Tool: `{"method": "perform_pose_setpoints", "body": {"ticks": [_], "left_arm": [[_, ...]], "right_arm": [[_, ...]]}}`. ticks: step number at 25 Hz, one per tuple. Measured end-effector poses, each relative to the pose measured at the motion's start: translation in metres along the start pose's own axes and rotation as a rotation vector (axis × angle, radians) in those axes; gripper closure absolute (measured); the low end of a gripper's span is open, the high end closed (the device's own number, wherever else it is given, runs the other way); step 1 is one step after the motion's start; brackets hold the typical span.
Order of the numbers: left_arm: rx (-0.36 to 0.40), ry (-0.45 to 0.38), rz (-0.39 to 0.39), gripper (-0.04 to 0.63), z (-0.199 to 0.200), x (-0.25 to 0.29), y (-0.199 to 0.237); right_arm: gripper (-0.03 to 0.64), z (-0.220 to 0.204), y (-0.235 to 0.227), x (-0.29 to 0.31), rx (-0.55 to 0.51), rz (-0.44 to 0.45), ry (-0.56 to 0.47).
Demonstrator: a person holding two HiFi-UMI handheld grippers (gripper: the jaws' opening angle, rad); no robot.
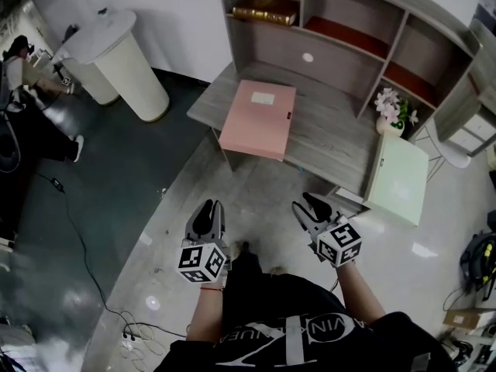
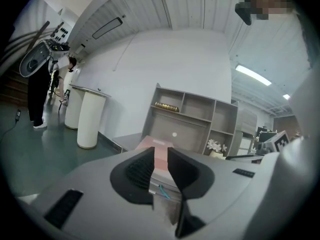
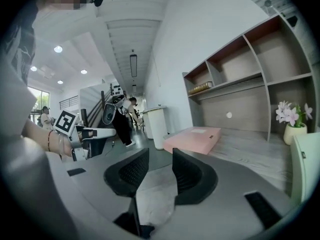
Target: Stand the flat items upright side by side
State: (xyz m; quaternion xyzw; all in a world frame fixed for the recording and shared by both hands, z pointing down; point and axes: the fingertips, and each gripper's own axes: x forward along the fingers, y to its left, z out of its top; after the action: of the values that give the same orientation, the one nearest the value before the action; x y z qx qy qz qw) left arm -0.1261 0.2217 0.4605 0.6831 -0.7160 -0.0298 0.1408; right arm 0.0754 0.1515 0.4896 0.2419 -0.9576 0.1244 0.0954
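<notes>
Head view: left tongs (image 1: 209, 205) & right tongs (image 1: 307, 201) held side by side over the floor (image 1: 256, 200), short of the table (image 1: 325, 142), both pointing toward it. Pink folder (image 1: 258, 118) lies flat on the table's left part, its near edge overhanging the front. Green folder (image 1: 399, 178) lies flat at the right end, also hanging over the edge. Flower pot (image 1: 390, 113) sits betw. them, toward the back. Shelf unit (image 1: 341, 45) rises at the table's rear w/ a book (image 1: 266, 10) lying in the top-left bay. White bin (image 1: 124, 53) stands on the floor, well off to the left.

Left gripper view: jaws a narrow gap apart, nothing in them, not gripping. Pink folder seen through the gap, farther off, not touching.

Right gripper view: jaws a bit wider apart, empty too. Pink folder flat ahead, just right of the jaw line; green folder's edge at far right, flower pot behind it. Left tongs show at the left of this view.
</notes>
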Motion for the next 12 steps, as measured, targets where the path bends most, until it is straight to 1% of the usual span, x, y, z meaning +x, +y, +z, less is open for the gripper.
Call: {"method": "perform_pose_setpoints", "body": {"ticks": [3, 7, 10, 12], "left_arm": [[-0.001, 0.018, -0.010, 0.529, 0.000, 0.022, 0.012], [-0.012, 0.037, -0.037, 0.529, 0.005, 0.065, 0.029], [-0.004, 0.038, -0.077, 0.529, 0.020, 0.103, 0.037], [0.006, 0.045, -0.112, 0.529, 0.029, 0.126, 0.039]], "right_arm": [[0.459, 0.003, -0.011, 0.018, 0.015, -0.010, 0.001], [0.457, 0.009, -0.028, 0.045, 0.024, -0.029, 0.014], [0.454, 0.018, -0.039, 0.065, 0.022, -0.034, 0.027], [0.454, 0.022, -0.051, 0.079, 0.044, -0.053, 0.032]]}}
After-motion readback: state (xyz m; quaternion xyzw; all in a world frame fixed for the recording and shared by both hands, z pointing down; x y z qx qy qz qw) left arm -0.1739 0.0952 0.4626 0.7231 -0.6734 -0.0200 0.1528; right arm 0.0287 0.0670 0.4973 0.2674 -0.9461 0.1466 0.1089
